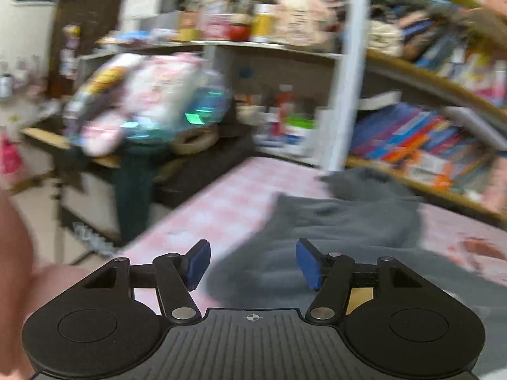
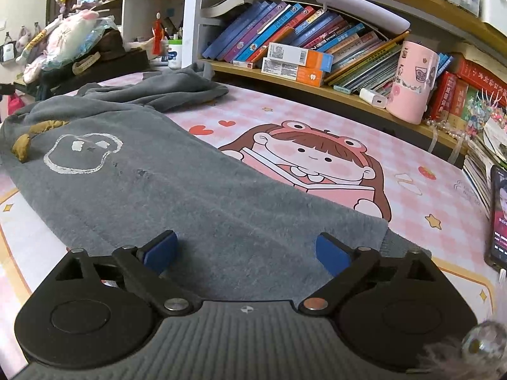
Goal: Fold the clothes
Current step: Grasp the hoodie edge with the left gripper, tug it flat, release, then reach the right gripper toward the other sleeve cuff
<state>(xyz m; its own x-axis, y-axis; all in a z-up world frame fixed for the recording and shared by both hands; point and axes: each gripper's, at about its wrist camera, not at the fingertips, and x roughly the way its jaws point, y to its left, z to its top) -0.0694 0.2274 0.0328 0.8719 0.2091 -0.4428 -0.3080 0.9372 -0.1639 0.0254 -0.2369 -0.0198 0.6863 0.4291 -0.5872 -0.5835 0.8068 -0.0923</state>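
Note:
A grey pair of sweatpants (image 2: 164,171) lies spread on the pink checked desk mat (image 2: 412,171), with a white bear print (image 2: 82,152) and a mustard drawstring (image 2: 28,139) at its left end. My right gripper (image 2: 245,253) is open and empty, low over the near end of the garment. In the blurred left wrist view the same grey garment (image 1: 332,231) lies ahead. My left gripper (image 1: 253,264) is open and empty above its near edge.
A wooden bookshelf (image 2: 285,72) full of books runs along the back. A pink cup (image 2: 412,82) and a white charger (image 2: 374,98) stand on it. A phone (image 2: 497,218) leans at the right. A cluttered side table with bags (image 1: 142,110) is at the left.

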